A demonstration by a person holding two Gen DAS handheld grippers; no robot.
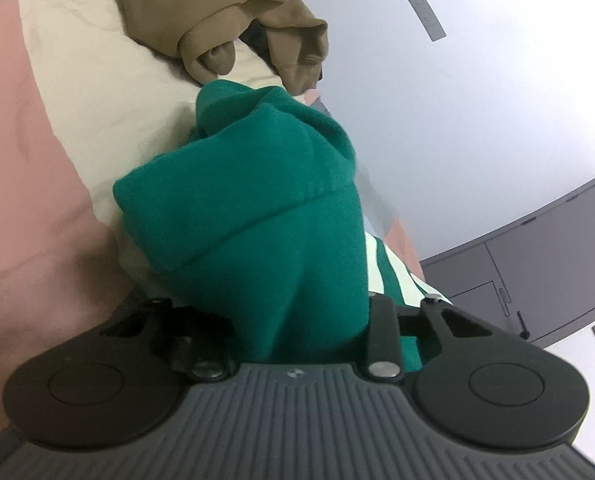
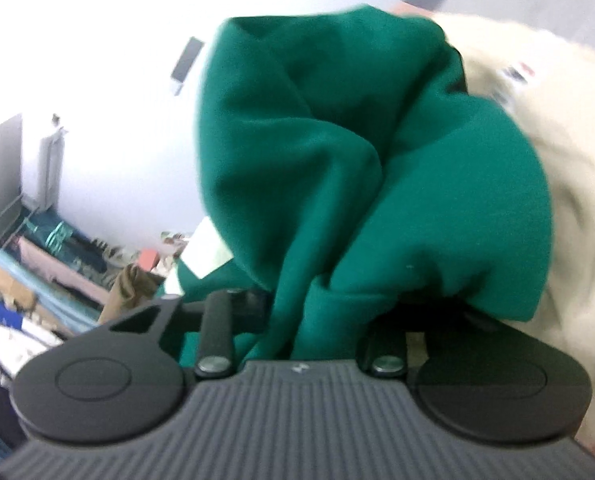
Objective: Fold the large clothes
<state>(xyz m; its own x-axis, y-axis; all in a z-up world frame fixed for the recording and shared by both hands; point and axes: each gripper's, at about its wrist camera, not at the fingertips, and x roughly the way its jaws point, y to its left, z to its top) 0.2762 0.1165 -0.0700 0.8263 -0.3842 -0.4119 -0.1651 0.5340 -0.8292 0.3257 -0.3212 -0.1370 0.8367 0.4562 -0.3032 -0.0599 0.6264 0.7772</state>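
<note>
Pink bed (image 1: 29, 184) below; our left gripper (image 1: 297, 320) and right gripper (image 2: 297, 328) clench the soft, thick green sweatshirt (image 1: 253, 208); we judge its ribbed hem grips best.

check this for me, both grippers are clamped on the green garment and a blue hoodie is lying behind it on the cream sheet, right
One detail is off: the hoodie behind is brown, not blue, as the left wrist view shows. The rest holds: the left gripper and the right gripper each have the green garment bunched between their jaws, and the hoodie lies on the cream sheet.
</note>
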